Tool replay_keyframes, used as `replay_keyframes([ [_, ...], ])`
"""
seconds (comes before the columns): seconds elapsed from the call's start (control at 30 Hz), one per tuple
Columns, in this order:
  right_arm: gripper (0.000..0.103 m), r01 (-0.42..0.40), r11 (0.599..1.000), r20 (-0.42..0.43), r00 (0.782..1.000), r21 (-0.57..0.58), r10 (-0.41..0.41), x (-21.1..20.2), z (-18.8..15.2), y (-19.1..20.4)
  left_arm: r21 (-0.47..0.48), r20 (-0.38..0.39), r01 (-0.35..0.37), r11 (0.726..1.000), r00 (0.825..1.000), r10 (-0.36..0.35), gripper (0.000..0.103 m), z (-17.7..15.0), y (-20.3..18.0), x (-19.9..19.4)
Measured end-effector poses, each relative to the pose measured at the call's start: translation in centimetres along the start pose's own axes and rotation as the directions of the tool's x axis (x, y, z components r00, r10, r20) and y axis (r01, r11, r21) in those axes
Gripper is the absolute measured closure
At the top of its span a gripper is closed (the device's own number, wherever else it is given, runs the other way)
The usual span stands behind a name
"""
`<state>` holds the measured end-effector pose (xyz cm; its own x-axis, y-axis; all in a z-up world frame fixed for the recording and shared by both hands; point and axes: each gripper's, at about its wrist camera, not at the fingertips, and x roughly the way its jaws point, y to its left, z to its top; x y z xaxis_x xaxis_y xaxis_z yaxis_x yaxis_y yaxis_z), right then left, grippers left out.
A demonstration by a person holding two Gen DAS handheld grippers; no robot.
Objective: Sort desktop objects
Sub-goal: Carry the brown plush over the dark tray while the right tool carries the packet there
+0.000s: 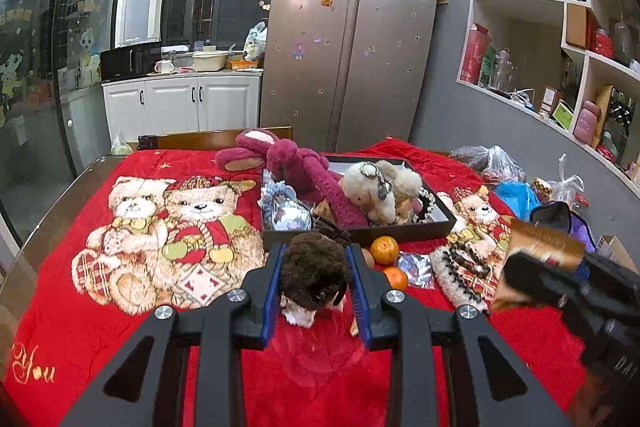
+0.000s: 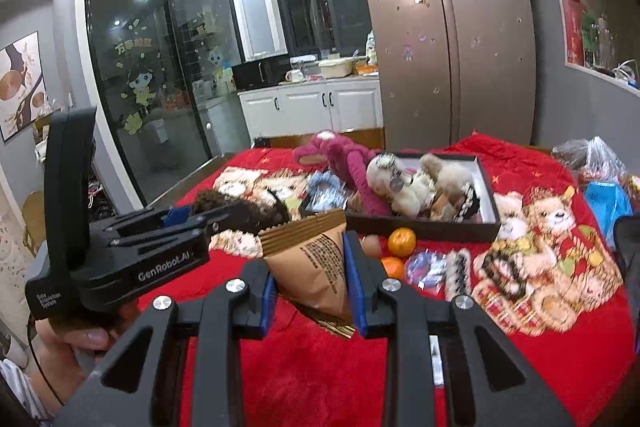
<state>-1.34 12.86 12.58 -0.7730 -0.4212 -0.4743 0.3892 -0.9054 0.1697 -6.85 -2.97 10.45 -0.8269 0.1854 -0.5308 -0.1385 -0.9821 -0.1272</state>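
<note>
- A red blanket (image 1: 120, 339) printed with bears is spread over the table, and its left part is bare of loose things.
- A dark brown fluffy toy (image 1: 314, 273) is held in the left gripper (image 1: 314, 291), whose blue pads are pressed narrowly against its sides; the toy is carried clear of the blanket, just in front of the box.
- A dark open box (image 1: 360, 233) is seen beyond it, near the middle of the table. It is already filled with a magenta plush (image 1: 296, 163), a cream plush (image 1: 376, 187) and smaller items.
- Two oranges (image 1: 385, 249) and a shiny wrapper (image 1: 416, 267) are left on the blanket just beside the near wall of the box; what looks like an egg (image 2: 372, 245) lies there too.
- A tan snack packet (image 2: 316, 267) is clamped in the right gripper (image 2: 312, 281), jaws narrowed on its sides, and is held above the blanket to the right of the toy.
- The step in hand is judged to be the carrying stage: both things are gripped and lifted, neither is yet placed.
- Next, each item must be brought over its proper place and released. The toy seems to belong in the box with the plush; room must be found among the crowded contents. Where the packet belongs cannot be told.
</note>
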Motion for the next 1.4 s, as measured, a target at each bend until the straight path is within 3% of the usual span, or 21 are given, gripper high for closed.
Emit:
replay_keyframes([
  [0.13, 0.073, -0.013, 0.999, 0.026, 1.000, 0.033, 0.012, 0.7, 2.3, -1.5, 0.011, -0.003, 0.005, 1.000, 1.000, -0.005, 0.074, 1.6, -0.2, 1.4],
  [0.5, 0.073, 0.050, 0.998, 0.043, 0.998, 0.046, -0.052, 4.6, 9.1, -6.5, 0.012, -0.020, -0.001, 1.000, 1.000, 0.001, 0.077, 6.2, -0.2, 6.3],
  [0.87, 0.073, 0.071, 0.994, -0.013, 0.997, 0.079, -0.070, 11.8, 12.0, -12.1, 0.056, 0.039, -0.009, 0.998, 0.999, 0.006, 0.077, 13.2, -3.4, 11.1],
  [1.07, 0.073, 0.091, 0.990, -0.031, 0.996, 0.106, -0.088, 16.3, 13.6, -16.4, 0.056, 0.047, 0.004, 0.998, 0.999, -0.006, 0.077, 16.7, -5.5, 16.0],
  [1.17, 0.073, 0.119, 0.985, -0.046, 0.992, 0.123, -0.114, 19.1, 14.3, -18.9, 0.035, 0.038, 0.030, 0.999, 0.999, -0.032, 0.077, 17.3, -6.2, 19.1],
  [1.4, 0.073, 0.141, 0.981, -0.123, 0.985, 0.135, -0.125, 25.7, 14.4, -23.7, 0.037, -0.019, 0.012, 0.999, 1.000, -0.011, 0.077, 16.5, -6.9, 25.8],
])
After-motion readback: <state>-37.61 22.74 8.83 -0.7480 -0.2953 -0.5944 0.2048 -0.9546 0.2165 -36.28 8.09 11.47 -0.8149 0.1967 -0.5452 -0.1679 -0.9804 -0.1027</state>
